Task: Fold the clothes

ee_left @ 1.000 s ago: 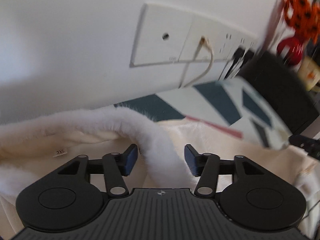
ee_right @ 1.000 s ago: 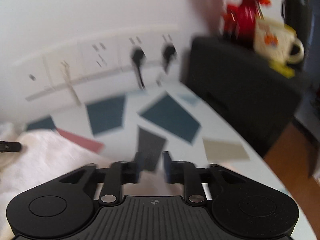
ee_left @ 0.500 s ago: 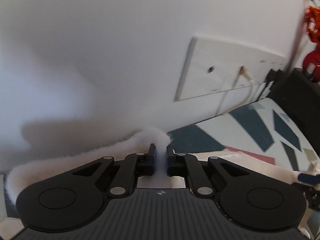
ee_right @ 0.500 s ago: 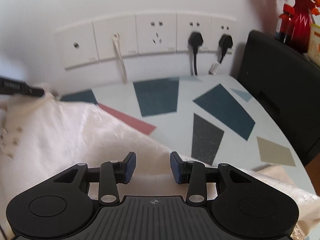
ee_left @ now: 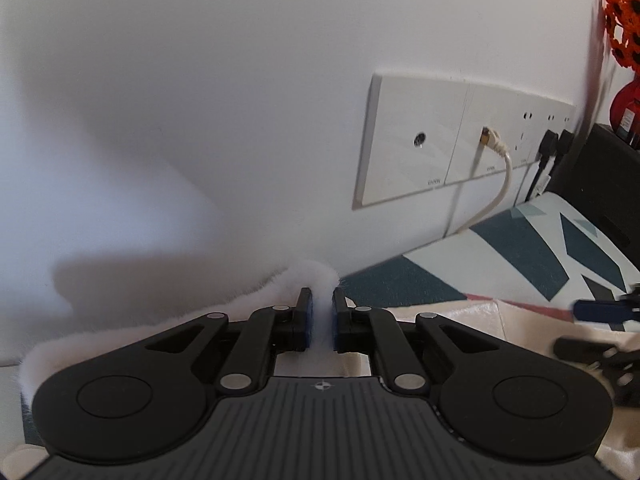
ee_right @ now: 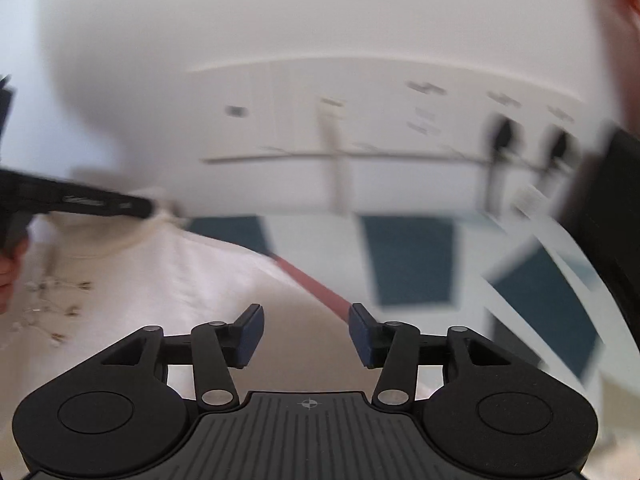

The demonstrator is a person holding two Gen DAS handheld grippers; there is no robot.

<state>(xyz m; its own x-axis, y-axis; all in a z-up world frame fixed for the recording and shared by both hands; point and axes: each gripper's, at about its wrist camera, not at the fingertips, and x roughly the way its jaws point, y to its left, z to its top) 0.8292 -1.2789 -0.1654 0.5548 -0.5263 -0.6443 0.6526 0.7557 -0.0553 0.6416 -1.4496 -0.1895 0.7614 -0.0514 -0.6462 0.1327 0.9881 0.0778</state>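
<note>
A cream garment (ee_right: 160,280) with a white fluffy trim (ee_left: 280,286) lies on the patterned table (ee_right: 408,260). My left gripper (ee_left: 320,312) is shut on a raised fold of that trim, near the wall. In the right wrist view the left gripper's fingers (ee_right: 80,200) show at the left edge, at the garment's far corner. My right gripper (ee_right: 306,326) hovers over the garment's right edge. Its jaws are opening and the pads press on nothing. The right wrist view is motion-blurred. The right gripper's fingers (ee_left: 596,310) show blurred at the right of the left wrist view.
A white wall with a row of socket plates (ee_left: 440,148) and plugged cables runs close behind the table. A black chair back (ee_right: 612,216) stands at the right. A red vase (ee_left: 628,104) with orange flowers sits beyond it. A hand (ee_right: 8,276) shows at the left edge.
My left gripper closed on the fluffy trim and now holds it pinched. My right gripper swung left over the garment, and its jaws have spread wider.
</note>
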